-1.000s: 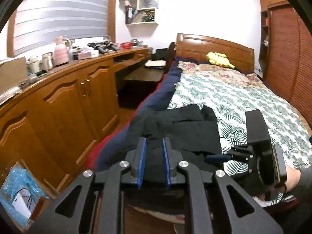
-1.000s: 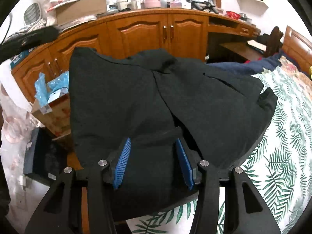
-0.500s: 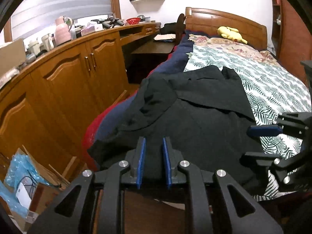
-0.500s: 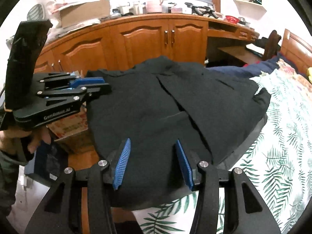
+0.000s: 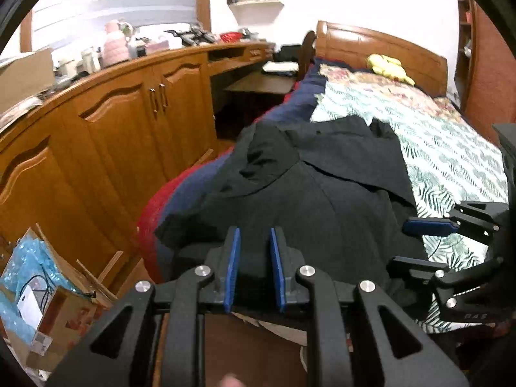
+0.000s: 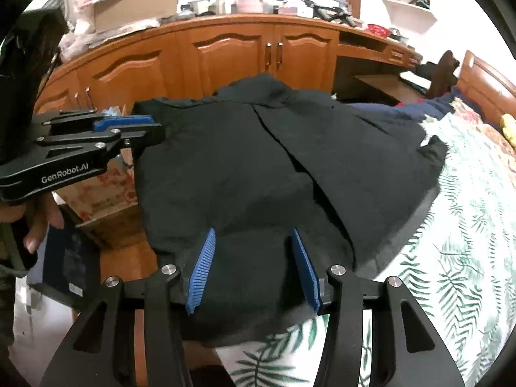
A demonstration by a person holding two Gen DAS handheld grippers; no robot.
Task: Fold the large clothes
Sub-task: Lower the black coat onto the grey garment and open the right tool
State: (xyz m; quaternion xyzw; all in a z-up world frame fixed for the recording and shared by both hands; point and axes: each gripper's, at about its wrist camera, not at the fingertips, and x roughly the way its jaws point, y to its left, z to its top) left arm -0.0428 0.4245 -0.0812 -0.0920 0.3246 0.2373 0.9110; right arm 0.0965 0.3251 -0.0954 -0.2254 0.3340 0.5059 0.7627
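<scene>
Across the leaf-print bed [image 6: 458, 258] lies the black garment [image 6: 258, 167]; your left gripper [image 5: 254, 264] and right gripper [image 6: 254, 267], both parted, straddle its near hem without clamping. Square both before pinching.

1. The black garment [image 6: 245, 174] is matt woven cloth, soft and lightly creased.
2. The bedspread [image 5: 445, 148] is printed cloth with a green leaf pattern, matt.
3. The cabinets [image 6: 232, 54] are orange-brown wood with a smooth, slightly glossy varnish; their door handles look like metal.
4. The headboard [image 5: 380, 45] is the same polished wood.
5. The left gripper [image 5: 254, 267] and right gripper [image 6: 254, 267] have matt black plastic frames, shiny metal pins and ribbed blue pads.
6. The box [image 6: 135, 3] on the counter is plain brown cardboard.
</scene>
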